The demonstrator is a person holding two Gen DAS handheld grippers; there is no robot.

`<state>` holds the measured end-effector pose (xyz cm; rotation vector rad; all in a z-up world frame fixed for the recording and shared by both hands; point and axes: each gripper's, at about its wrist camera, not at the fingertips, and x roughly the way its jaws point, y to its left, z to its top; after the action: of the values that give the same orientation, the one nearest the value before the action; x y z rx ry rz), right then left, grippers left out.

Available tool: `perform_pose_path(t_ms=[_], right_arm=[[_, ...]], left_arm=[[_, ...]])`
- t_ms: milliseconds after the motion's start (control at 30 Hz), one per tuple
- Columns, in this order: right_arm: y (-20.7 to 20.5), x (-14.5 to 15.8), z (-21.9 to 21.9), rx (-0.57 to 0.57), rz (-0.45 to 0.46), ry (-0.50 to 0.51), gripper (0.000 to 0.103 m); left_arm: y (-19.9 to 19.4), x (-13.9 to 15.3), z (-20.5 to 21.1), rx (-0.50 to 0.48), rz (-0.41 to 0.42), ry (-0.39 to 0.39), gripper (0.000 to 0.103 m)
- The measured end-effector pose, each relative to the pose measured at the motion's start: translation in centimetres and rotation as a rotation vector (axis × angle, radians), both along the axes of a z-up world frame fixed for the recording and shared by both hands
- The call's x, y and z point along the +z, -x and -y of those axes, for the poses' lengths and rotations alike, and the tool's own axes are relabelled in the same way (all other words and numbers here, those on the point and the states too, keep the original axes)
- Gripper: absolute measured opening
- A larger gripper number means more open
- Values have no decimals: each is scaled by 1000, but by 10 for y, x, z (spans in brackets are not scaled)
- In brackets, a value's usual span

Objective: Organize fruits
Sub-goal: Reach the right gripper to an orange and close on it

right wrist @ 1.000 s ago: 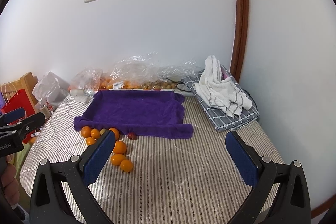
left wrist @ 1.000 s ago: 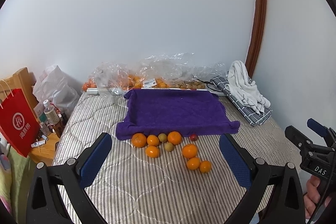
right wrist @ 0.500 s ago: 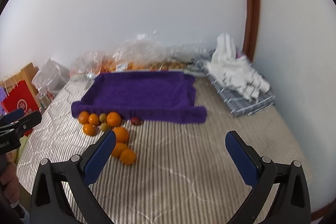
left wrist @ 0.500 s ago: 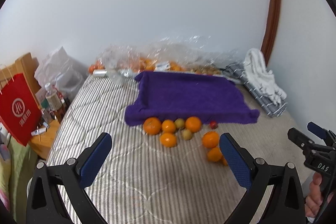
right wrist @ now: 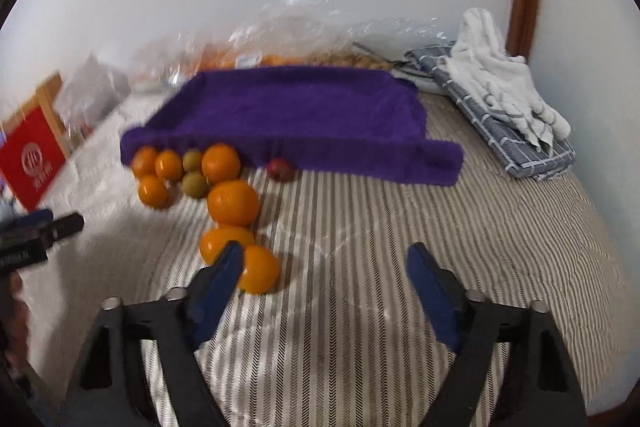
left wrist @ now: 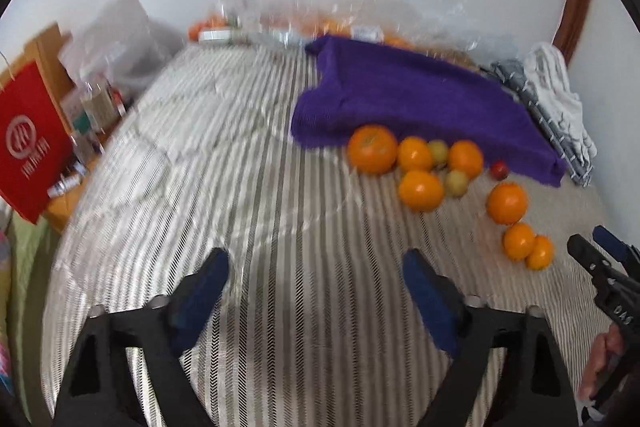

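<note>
Several oranges (left wrist: 372,149) (right wrist: 233,202), two green-yellow fruits (left wrist: 456,182) (right wrist: 195,184) and one small red fruit (left wrist: 499,170) (right wrist: 280,169) lie on the striped bed in front of a purple towel-covered tray (left wrist: 420,95) (right wrist: 304,107). My left gripper (left wrist: 316,291) is open and empty, over bare bed to the left of the fruit. My right gripper (right wrist: 324,279) is open and empty; its left finger (right wrist: 216,287) is just in front of the two nearest oranges (right wrist: 258,269). The right gripper also shows in the left wrist view (left wrist: 604,267).
Plastic bags of fruit (right wrist: 280,43) line the wall behind the tray. A grey checked cloth with a white towel (right wrist: 504,87) lies to the right. A red paper bag (left wrist: 28,143) and bottles stand off the bed's left edge. The wall is close on the right.
Both grippers have moved forward and down toward the bed; the fruit looks larger and nearer. Both stay open. The views are motion-blurred.
</note>
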<state>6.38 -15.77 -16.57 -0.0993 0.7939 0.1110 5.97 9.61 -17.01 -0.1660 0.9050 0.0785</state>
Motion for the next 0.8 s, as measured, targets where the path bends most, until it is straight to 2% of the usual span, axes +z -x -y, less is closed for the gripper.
perform_pose_path(t_ms=[100,300,433,533,667,800], right_arm=[[1,-8,-6,7,1,34,78],[5,-10,-12,56,-30,-29,78],[4,-16,-18,97,-69,-100,78],[0,-22,-28,116,-97,-92,78],[-8,-29,-36,109,-105,-45,78],[-20,-35,-37,90,-129,-51,78]], left_arm=[[-6,-13,-10,19,-22,5,77],[-15,-22,-20,20,-21,-23,77],[-19,-25,-17,10,-18,-96,78],[-24,-26,-18,8,-22,-103,83],[-30,-28,-19,0,-28,-105,94],[-30,-29,-20,3,-26,-103,94]])
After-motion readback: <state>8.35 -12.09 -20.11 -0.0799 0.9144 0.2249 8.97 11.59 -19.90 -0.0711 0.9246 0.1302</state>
